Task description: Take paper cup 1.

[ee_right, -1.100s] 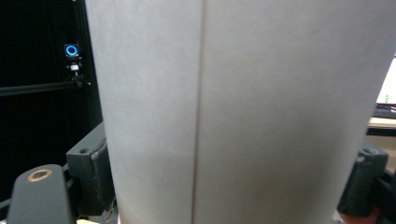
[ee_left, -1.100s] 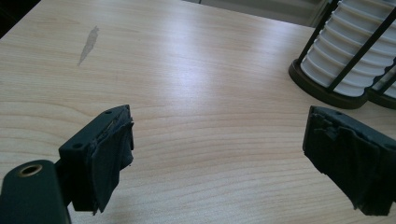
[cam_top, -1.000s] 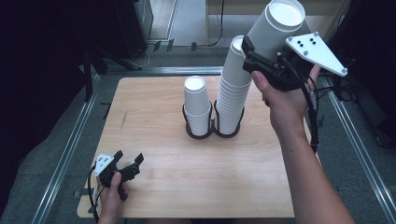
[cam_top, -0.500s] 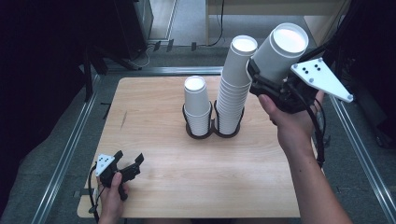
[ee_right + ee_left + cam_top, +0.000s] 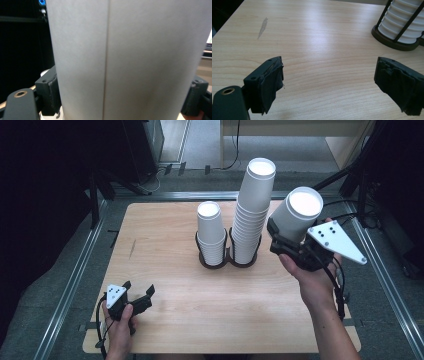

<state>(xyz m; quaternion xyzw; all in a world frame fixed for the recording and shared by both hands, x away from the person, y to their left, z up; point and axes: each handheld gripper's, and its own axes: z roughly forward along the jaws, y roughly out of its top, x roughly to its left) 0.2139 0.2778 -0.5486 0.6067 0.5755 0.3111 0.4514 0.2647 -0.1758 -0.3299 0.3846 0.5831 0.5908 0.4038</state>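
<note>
My right gripper (image 5: 284, 244) is shut on a white paper cup (image 5: 298, 215), held upside down in the air to the right of the tall stack. In the right gripper view the cup (image 5: 130, 57) stands between the two jaws with its seam facing the camera. Two stacks of white cups stand in a black double holder (image 5: 227, 260) at mid-table: a short stack (image 5: 211, 232) on the left and a tall stack (image 5: 252, 210) on the right. My left gripper (image 5: 135, 299) rests open near the front left corner of the table, nothing between its fingers (image 5: 270, 82).
The wooden table (image 5: 165, 250) has metal rails along both sides. A faint grey smear (image 5: 262, 25) marks the wood ahead of the left gripper. The base of the short stack (image 5: 402, 25) shows at the upper right of the left gripper view.
My right gripper has come down and to the right with the cup, away from the top of the tall stack. The left gripper has stayed still.
</note>
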